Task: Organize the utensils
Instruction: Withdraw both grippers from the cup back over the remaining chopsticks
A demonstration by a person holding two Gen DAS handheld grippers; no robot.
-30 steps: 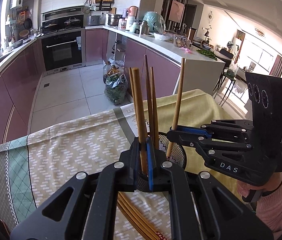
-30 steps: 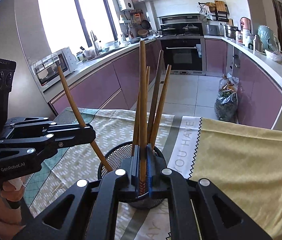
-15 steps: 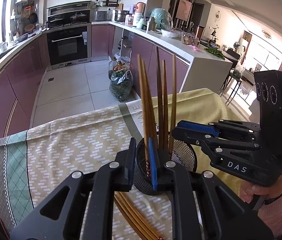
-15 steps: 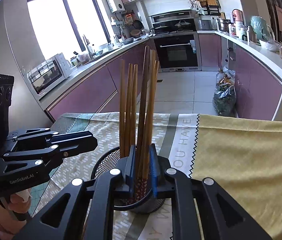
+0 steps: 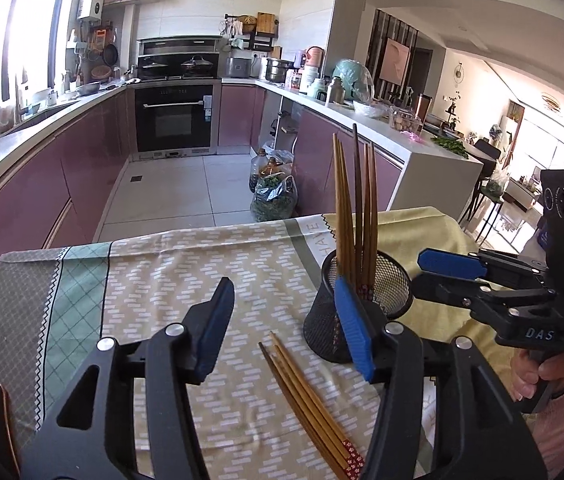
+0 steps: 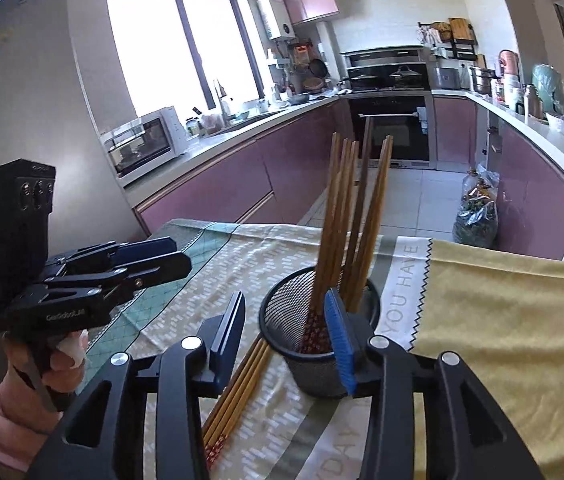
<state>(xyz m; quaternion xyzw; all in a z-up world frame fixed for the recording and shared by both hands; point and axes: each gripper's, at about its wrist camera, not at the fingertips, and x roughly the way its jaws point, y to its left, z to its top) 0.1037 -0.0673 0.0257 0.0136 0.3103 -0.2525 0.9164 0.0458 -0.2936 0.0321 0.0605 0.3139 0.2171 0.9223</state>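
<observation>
The chopsticks (image 5: pixel 356 216) stand upright, fanned slightly, in the black mesh cup (image 5: pixel 358 308) on the cloth-covered worktop (image 5: pixel 210 276). A second earlier each tool pinched one chopstick over the cup; now both sticks are among the bundle inside it and nothing is between either tool's pads. The left tool (image 5: pixel 286 332) has just been opening and stands spread, pulled back from the cup so that the cup sits beside its right finger. The right tool (image 6: pixel 288 336) has also just been opening; its pads are apart, with the cup's near rim just ahead of its right finger.

More chopsticks (image 5: pixel 310 404) lie flat on the cloth in a tight row just beside the cup's base, their red patterned ends toward the cameras. They lie as they did before.

On the cloth, a grey band carries white letters: "YOU HAVE" (image 6: pixel 404 284) reads clearly in the right wrist view, and part of "DAY" shows lower down. The right tool's body bears "DAS" (image 5: pixel 538 334), seen from the left wrist view. The left tool's body (image 6: pixel 64 314) carries a white mark too blurred to read. A hand (image 5: pixel 542 372) in a pink sleeve grips the right tool's handle.
</observation>
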